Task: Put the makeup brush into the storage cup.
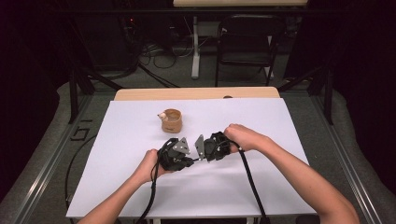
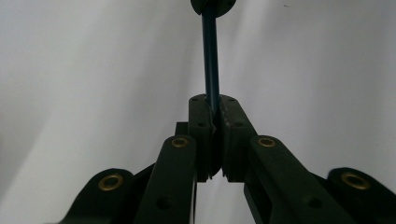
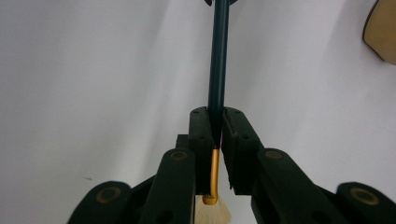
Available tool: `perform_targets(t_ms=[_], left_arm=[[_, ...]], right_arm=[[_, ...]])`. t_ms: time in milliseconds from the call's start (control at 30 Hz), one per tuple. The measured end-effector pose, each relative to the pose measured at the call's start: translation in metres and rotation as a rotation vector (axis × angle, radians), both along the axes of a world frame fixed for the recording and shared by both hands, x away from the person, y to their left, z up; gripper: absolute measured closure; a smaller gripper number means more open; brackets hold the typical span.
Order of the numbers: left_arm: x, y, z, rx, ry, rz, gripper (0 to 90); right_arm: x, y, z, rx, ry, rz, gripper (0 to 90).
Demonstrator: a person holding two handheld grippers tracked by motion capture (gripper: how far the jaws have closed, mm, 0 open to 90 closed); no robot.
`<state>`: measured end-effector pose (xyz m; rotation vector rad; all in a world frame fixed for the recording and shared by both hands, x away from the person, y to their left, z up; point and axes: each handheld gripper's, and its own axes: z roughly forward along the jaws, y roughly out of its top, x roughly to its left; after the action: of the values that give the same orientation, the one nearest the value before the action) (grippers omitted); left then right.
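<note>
A thin paintbrush with a dark blue handle point(image 2: 210, 60) runs between my two grippers at the middle of the white table cover. My left gripper point(image 2: 215, 109) is shut on the handle, and the far end of the handle runs into the other gripper's dark tip at the top of the left gripper view. My right gripper point(image 3: 217, 116) is shut on the brush handle point(image 3: 218, 60) just above its gold ferrule point(image 3: 214, 172). Pale bristles point(image 3: 212, 214) fan out below the pads. From above, the left gripper point(image 1: 190, 159) and right gripper point(image 1: 201, 156) meet tip to tip.
A brown cup point(image 1: 171, 120) with something pale at its rim stands just beyond the grippers. A tan rounded edge point(image 3: 383, 28) shows at the top right of the right gripper view. The white sheet point(image 1: 140, 186) covers most of the table. A black chair point(image 1: 247, 37) stands behind it.
</note>
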<state>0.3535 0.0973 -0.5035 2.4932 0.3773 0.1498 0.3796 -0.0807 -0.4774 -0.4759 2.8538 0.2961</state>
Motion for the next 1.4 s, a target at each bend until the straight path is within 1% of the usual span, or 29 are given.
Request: perform_targets(t_ms=[33, 100, 133, 167, 200, 233, 267, 300, 333, 400, 433, 533, 633, 667, 767, 867, 900, 967, 1000, 1067, 1100, 1133, 1167, 1200, 1233, 1267, 1300, 1367, 1400], left_arm=[[-0.001, 0.001, -0.001, -0.006, -0.004, 0.0, 85.1], [-0.002, 0.001, -0.001, -0.019, -0.008, 0.004, 85.2], [-0.003, 0.002, -0.001, -0.023, -0.014, 0.007, 85.3], [-0.003, 0.003, -0.001, -0.029, -0.015, 0.01, 85.2], [-0.004, 0.004, -0.001, -0.035, -0.018, 0.013, 85.3], [-0.004, 0.005, -0.002, -0.041, -0.018, 0.02, 85.3], [-0.004, 0.006, -0.002, -0.046, -0.017, 0.023, 85.3], [-0.004, 0.007, -0.003, -0.053, -0.019, 0.027, 85.3], [-0.004, 0.008, -0.004, -0.062, -0.022, 0.033, 85.3], [-0.005, 0.01, -0.006, -0.082, -0.024, 0.043, 85.3], [-0.005, 0.012, -0.006, -0.092, -0.025, 0.048, 85.3], [-0.006, 0.016, -0.009, -0.125, -0.03, 0.07, 85.3], [-0.007, 0.02, -0.011, -0.151, -0.033, 0.087, 85.3], [-0.007, 0.022, -0.011, -0.157, -0.038, 0.093, 85.3], [-0.008, 0.025, -0.013, -0.183, -0.04, 0.113, 85.3], [-0.01, 0.029, -0.015, -0.21, -0.044, 0.131, 85.3], [-0.01, 0.03, -0.016, -0.21, -0.047, 0.132, 85.3], [-0.011, 0.033, -0.017, -0.236, -0.05, 0.145, 85.3], [-0.011, 0.034, -0.017, -0.236, -0.049, 0.148, 85.3], [-0.011, 0.036, -0.019, -0.261, -0.056, 0.162, 85.4], [-0.011, 0.037, -0.018, -0.263, -0.059, 0.163, 85.3], [-0.012, 0.038, -0.018, -0.27, -0.065, 0.169, 85.3], [-0.012, 0.038, -0.018, -0.274, -0.068, 0.169, 85.3], [-0.012, 0.039, -0.018, -0.277, -0.073, 0.173, 85.4], [-0.013, 0.04, -0.017, -0.28, -0.078, 0.176, 85.3], [-0.013, 0.041, -0.018, -0.289, -0.086, 0.181, 85.3], [-0.014, 0.041, -0.018, -0.292, -0.087, 0.183, 85.3], [-0.014, 0.042, -0.019, -0.3, -0.096, 0.186, 85.3], [-0.014, 0.042, -0.019, -0.303, -0.095, 0.19, 85.3]], right_arm=[[0.001, 0.0, 0.0, 0.009, 0.007, 0.002, 72.8], [0.003, -0.002, -0.001, 0.042, 0.027, -0.011, 60.6], [0.003, -0.002, -0.001, 0.051, 0.042, -0.021, 59.0], [0.004, -0.005, -0.001, 0.074, 0.06, -0.029, 52.6], [0.004, -0.006, -0.001, 0.095, 0.066, -0.048, 49.1], [0.006, -0.008, 0.0, 0.116, 0.082, -0.062, 45.3], [0.007, -0.012, -0.001, 0.146, 0.084, -0.077, 37.0], [0.008, -0.014, -0.001, 0.172, 0.085, -0.102, 32.3], [0.008, -0.016, 0.0, 0.188, 0.087, -0.113, 30.2], [0.009, -0.024, 0.0, 0.243, 0.107, -0.155, 23.4], [0.01, -0.026, 0.0, 0.253, 0.106, -0.168, 20.6], [0.012, -0.037, 0.0, 0.317, 0.135, -0.222, 15.7], [0.013, -0.049, 0.0, 0.382, 0.171, -0.28, 13.1], [0.014, -0.051, -0.001, 0.396, 0.173, -0.289, 11.8], [0.013, -0.06, -0.003, 0.451, 0.188, -0.345, 11.0], [0.013, -0.065, -0.005, 0.479, 0.193, -0.378, 10.9], [0.013, -0.068, -0.006, 0.491, 0.195, -0.393, 10.8], [0.013, -0.07, -0.007, 0.504, 0.193, -0.411, 10.6], [0.013, -0.072, -0.008, 0.518, 0.198, -0.427, 10.4], [0.013, -0.074, -0.009, 0.535, 0.198, -0.436, 10.4], [0.013, -0.075, -0.01, 0.546, 0.202, -0.451, 10.3], [0.013, -0.076, -0.01, 0.545, 0.204, -0.449, 10.3], [0.012, -0.077, -0.012, 0.56, 0.208, -0.458, 10.2], [0.011, -0.077, -0.013, 0.561, 0.213, -0.472, 9.8], [0.011, -0.077, -0.014, 0.566, 0.217, -0.463, 9.6], [0.009, -0.078, -0.016, 0.564, 0.227, -0.471, 9.1], [0.008, -0.077, -0.018, 0.579, 0.224, -0.468, 8.7], [0.007, -0.077, -0.022, 0.602, 0.254, -0.475, 8.6], [0.007, -0.077, -0.023, 0.601, 0.26, -0.471, 8.4]])
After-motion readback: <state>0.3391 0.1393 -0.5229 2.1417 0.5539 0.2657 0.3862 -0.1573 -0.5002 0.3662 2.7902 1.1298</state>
